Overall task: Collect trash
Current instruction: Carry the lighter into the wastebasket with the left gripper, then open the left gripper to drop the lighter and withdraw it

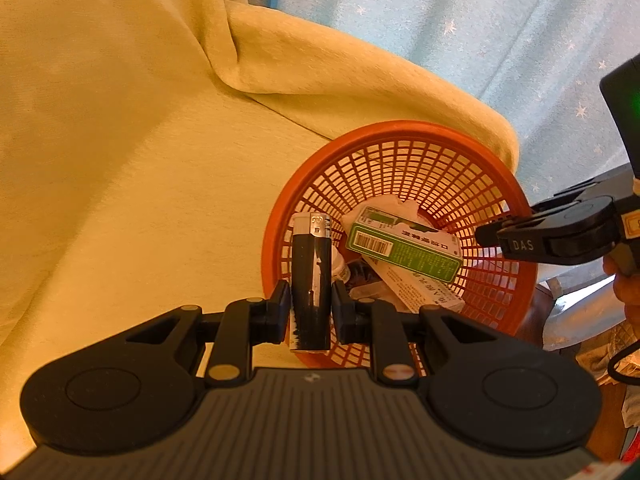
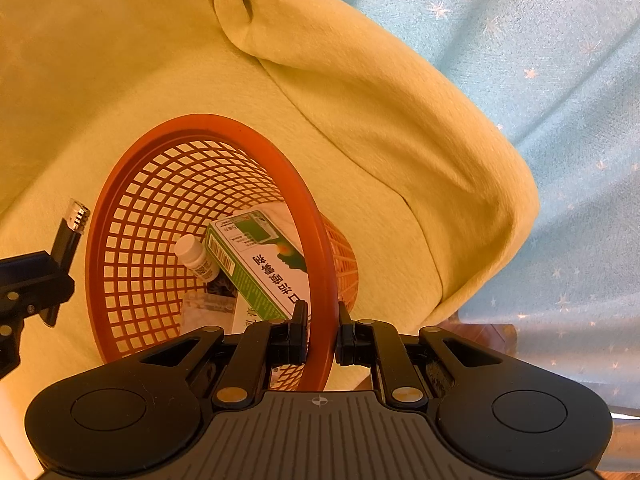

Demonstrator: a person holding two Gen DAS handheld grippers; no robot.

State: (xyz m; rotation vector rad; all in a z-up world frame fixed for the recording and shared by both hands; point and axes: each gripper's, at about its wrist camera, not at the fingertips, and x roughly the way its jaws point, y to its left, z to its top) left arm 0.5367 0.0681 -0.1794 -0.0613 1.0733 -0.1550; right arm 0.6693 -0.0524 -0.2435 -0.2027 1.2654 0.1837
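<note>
Cloth: big yellow-green fleece blanket (image 1: 120, 160) fills left and centre of both views, thick fold running to upper centre; it is the surface the basket sits on.
Curtain: pale blue star-print fabric (image 1: 480, 40), upper right in both views, behind the blanket.
Basket: round orange plastic mesh basket (image 1: 400, 136), centre-right in left wrist view, lower left-centre in right wrist view; tipped toward the cameras, open mouth facing them.
Right gripper (image 2: 322, 334): bottom centre of its own view; fingers nearly closed, clamped on the basket rim, one finger inside, one outside. Seen at right edge in left wrist view, w/ part of a hand below it.
Left gripper (image 1: 310, 312): bottom centre of its view; fingers closed narrow on the lighter's lower body.
Box: green-and-white printed cardboard box w/ barcode (image 1: 404, 246), lying inside basket atop other paper packaging.
Lighter: black plastic lighter w/ silver metal top (image 1: 311, 280), upright in the grip, at the basket's near-left rim, not yet inside as far as can be told.
Bottle: small white plastic bottle (image 2: 198, 258), inside basket, just left of the box.
Progress: looks late – several items already in. Left: drop the lighter in. No other loose trash visible on the blanket, though much is out of frame.
</note>
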